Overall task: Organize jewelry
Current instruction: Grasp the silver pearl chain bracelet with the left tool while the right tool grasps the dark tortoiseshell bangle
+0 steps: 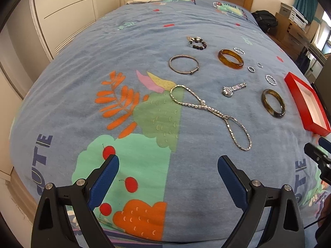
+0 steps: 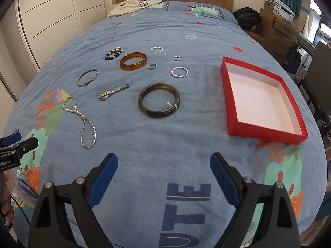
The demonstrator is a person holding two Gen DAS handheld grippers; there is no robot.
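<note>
Spread over a blue patterned bed cover [image 2: 186,144]: crystal chain [image 2: 82,119], watch [image 2: 112,92], dark bangle [image 2: 158,100], amber bangle [image 2: 133,61], thin silver bangle [image 2: 87,77], beaded bracelet [image 2: 113,53], small rings near them. Just to the right, a red box [image 2: 261,101], white inside, holding nothing. Nearer the cameras, left claw [image 1: 168,166] and right claw [image 2: 163,164], both released, gripping nothing, above the cover.

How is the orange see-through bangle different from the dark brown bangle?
The glossy amber-orange bangle is lighter and translucent; the dark mottled brown bangle looks nearly opaque. The dark one carries a small white tag on its inner rim; the amber one shows none. The amber one lies farther up the blue bed cover, the dark one nearer the red box. Both are thick round rings lying flat.
</note>
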